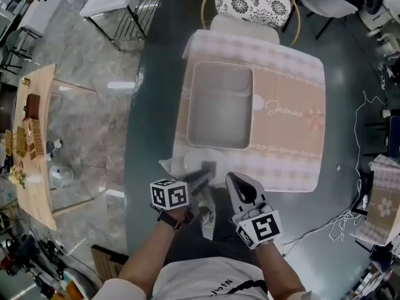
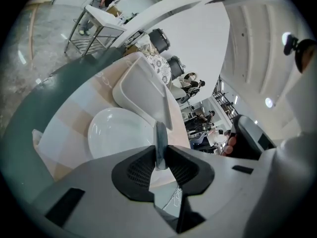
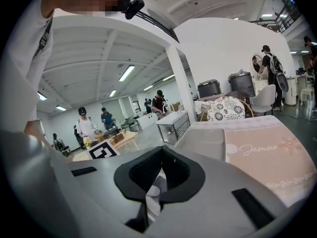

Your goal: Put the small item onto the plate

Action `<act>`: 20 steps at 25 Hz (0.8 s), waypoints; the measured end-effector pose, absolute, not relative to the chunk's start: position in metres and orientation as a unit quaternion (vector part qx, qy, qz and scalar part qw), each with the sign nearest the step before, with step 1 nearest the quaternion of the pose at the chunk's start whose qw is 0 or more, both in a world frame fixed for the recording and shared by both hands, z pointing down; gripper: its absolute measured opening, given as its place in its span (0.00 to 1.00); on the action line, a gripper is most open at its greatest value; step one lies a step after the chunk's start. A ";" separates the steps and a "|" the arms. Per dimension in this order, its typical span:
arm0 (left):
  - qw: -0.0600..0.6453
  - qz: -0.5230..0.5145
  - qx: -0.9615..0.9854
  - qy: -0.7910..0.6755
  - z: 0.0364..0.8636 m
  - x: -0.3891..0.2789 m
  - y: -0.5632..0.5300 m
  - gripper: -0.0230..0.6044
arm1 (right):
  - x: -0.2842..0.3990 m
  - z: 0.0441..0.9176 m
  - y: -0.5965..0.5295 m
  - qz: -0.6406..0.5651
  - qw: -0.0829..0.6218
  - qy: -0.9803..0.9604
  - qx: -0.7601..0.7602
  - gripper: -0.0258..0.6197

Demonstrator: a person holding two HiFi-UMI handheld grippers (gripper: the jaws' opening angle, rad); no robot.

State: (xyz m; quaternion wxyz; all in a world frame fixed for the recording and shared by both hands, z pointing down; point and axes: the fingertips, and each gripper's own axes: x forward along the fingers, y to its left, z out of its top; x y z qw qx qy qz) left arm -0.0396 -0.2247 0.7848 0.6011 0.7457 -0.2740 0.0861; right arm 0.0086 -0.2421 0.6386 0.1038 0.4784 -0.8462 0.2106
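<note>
A round dark surface [image 1: 150, 105] is seen from above, with a pink checked mat [image 1: 287, 111] spread on it. A pale rectangular tray [image 1: 220, 105] is set on the left part of the mat, and a white plate [image 1: 190, 161] lies just in front of the tray, at the mat's near edge.

The left gripper [image 1: 203, 179] is held over the near edge of the surface, just beside the plate. In the left gripper view its jaws are pinched on the small item [image 2: 159, 138], a thin flat grey piece seen edge-on and standing upright between the pads. The plate [image 2: 119, 133] and the tray [image 2: 143, 90] are seen beyond it. From the head view the item [image 1: 209, 167] is placed over the plate's near rim; whether it touches the plate cannot be told.

The right gripper [image 1: 232, 179] is held just beside the left one. In the right gripper view its jaws [image 3: 161, 152] are pressed together with nothing between them. A chair with a patterned cushion [image 1: 253, 2] stands at the far side.
</note>
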 end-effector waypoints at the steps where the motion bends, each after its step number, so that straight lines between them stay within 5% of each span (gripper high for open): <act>1: 0.604 0.091 0.744 -0.272 0.788 -0.039 -0.225 0.16 | 0.009 0.639 -0.243 0.210 0.103 -0.846 0.479 0.06; 12: 0.591 0.154 0.742 -0.278 0.804 -0.040 -0.229 0.24 | 0.011 0.649 -0.242 0.215 0.105 -0.842 0.483 0.06; 20: 0.476 0.252 0.778 -0.323 0.807 -0.045 -0.237 0.39 | 0.011 0.649 -0.236 0.217 0.114 -0.846 0.474 0.06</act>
